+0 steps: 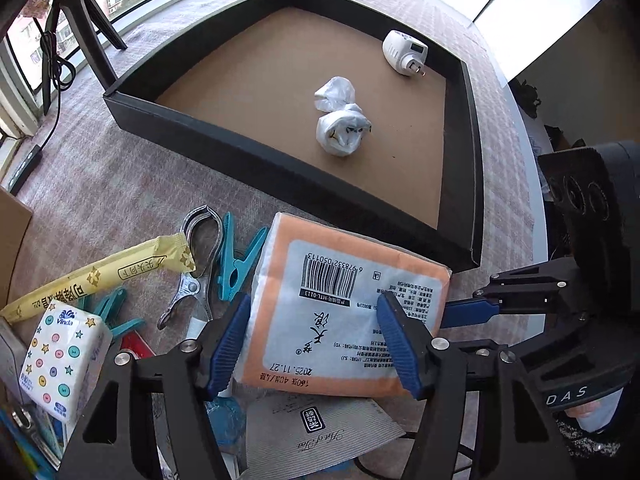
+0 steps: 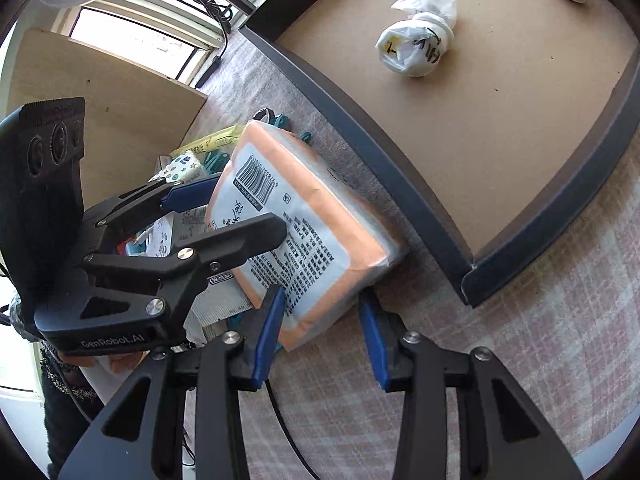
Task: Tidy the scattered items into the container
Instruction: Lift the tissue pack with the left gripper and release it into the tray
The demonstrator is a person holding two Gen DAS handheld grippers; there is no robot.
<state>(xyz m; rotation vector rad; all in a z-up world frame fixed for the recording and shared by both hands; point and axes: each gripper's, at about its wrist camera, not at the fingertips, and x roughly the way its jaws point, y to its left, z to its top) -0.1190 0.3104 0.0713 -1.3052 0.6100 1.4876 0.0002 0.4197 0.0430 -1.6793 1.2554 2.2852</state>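
Observation:
An orange tissue pack [image 1: 344, 312] with a white barcode label lies on the table just before the near wall of the black tray [image 1: 256, 160]. My left gripper [image 1: 314, 330] has one pad on each side of the pack's left half, pressed on it. My right gripper [image 2: 322, 318] holds the pack's [image 2: 296, 236] right corner between its pads. The tray [image 2: 360, 136] holds a knotted white plastic bag [image 1: 342, 120] and a white plug-in device [image 1: 404, 52].
Left of the pack lie a yellow wrapper [image 1: 96, 276], a Vinda tissue pack [image 1: 64, 356], teal clothes pegs [image 1: 236, 264] and a metal clamp [image 1: 196, 264]. A grey sachet [image 1: 316, 432] lies under the pack. A tripod [image 1: 84, 12] stands at the back left.

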